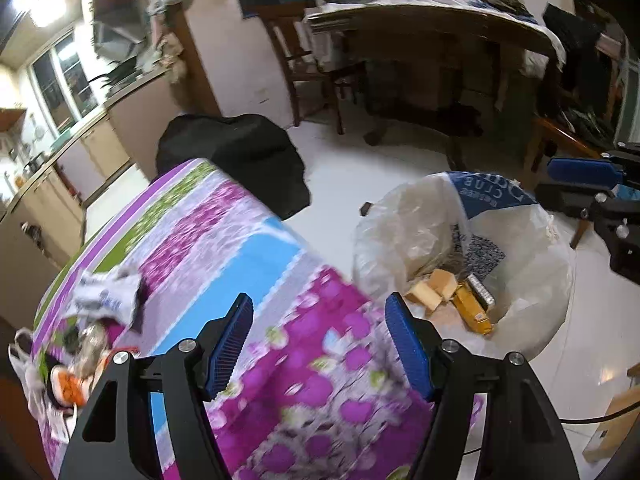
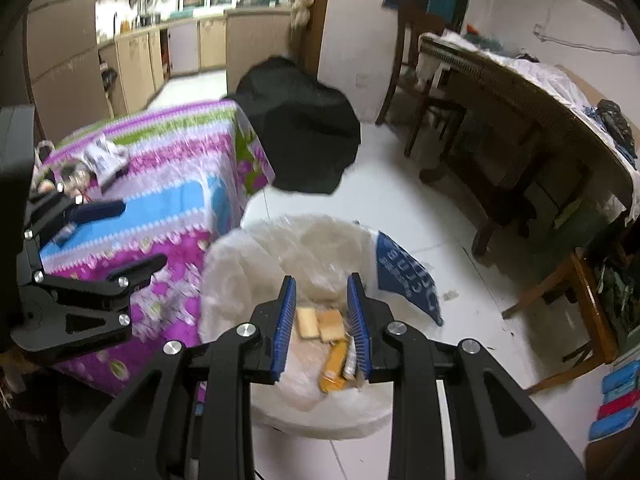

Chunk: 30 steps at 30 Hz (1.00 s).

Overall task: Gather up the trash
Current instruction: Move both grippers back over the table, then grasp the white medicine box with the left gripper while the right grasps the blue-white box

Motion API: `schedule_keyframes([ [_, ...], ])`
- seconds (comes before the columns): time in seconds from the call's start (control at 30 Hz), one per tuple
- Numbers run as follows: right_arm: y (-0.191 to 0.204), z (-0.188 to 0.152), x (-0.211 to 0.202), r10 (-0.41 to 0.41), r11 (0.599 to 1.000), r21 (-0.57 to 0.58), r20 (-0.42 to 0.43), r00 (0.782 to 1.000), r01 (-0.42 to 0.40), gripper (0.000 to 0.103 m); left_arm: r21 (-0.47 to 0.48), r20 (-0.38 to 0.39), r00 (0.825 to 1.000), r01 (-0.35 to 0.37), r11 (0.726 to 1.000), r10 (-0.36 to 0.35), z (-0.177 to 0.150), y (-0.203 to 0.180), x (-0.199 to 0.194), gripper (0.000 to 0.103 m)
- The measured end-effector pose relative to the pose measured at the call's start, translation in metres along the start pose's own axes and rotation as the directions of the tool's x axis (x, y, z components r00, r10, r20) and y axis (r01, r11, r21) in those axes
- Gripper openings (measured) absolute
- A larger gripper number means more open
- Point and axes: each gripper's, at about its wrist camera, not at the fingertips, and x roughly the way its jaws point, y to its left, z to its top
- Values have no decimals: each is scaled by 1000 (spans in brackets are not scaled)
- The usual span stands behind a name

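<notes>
My left gripper [image 1: 320,344] is spread wide over the flowery tablecloth [image 1: 280,280], with nothing in it. My right gripper [image 2: 322,320] is narrow and empty above the trash bag [image 2: 240,264] on the floor. More trash [image 1: 104,296] lies at the table's far left.

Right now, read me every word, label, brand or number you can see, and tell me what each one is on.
"CLUB": white letters, upside down, on the blue panel of the clear trash bag.
A larger word beside it on that panel: cut off and upside down, unreadable.
White printed wrapper on the flowered tablecloth: print blurred, unreadable.
Yellow packet in the bag: no readable text.
</notes>
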Motion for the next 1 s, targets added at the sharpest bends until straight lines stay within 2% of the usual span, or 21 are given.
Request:
schedule_keyframes([
  [0.1,10,-2,-10,-11,1000,29,59,998,10,25,-36,9,1000,-14,999,14,-8,13,-9,69],
  [0.27,31,-4,-30,-10,998,60,166,986,0,25,-102,48,996,-73,992,78,-24,41,-30,69],
  [0.4,56,-5,-39,31,996,71,234,972,-48,25,-180,62,989,-122,976,135,-44,72,-46,69],
  [0.5,84,-7,-37,74,996,35,260,963,-86,25,-239,70,978,-174,955,195,-65,100,-59,71],
  [0.6,114,-9,-31,123,992,-19,266,956,-122,25,-289,62,966,-225,931,252,-86,128,-70,71],
  [0.83,187,-12,-12,270,959,-142,222,937,-243,25,-428,-22,938,-320,845,345,-149,210,-94,72],
  [0.93,215,-12,-6,335,933,-201,189,923,-297,26,-460,-57,931,-344,818,360,-177,244,-104,72],
  [1.0,231,-15,-6,383,910,-240,166,909,-339,31,-462,-71,932,-346,816,355,-193,263,-110,72],
])
